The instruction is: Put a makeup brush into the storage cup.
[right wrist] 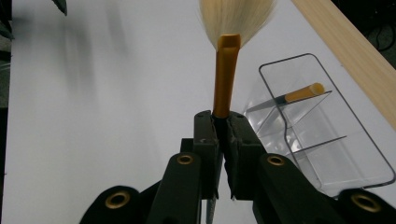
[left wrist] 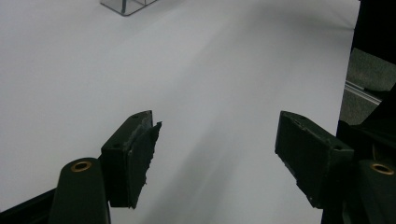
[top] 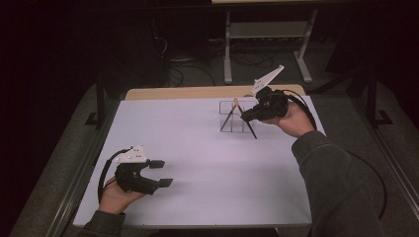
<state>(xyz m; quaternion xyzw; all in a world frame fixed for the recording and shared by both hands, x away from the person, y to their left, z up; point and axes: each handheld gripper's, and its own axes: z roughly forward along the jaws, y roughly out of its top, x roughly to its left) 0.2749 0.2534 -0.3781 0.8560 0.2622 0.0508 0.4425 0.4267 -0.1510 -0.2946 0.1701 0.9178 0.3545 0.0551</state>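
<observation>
Brush heading for the clear organizer

Your right claw (right wrist: 224, 128) is clamped on the brush (right wrist: 227, 74); organizer (right wrist: 327, 154) sits just right of it; tip it in slowly; left claw (left wrist: 215, 154) idles apart.

White sheet (top: 207, 163) covers my table; bare wooden edge strip (top: 197, 92) along far side. Grey metal stand (top: 269, 34) on dark floor beyond, cables (top: 190, 69) left of it. Grey floor mat (top: 390, 128) at right.
</observation>
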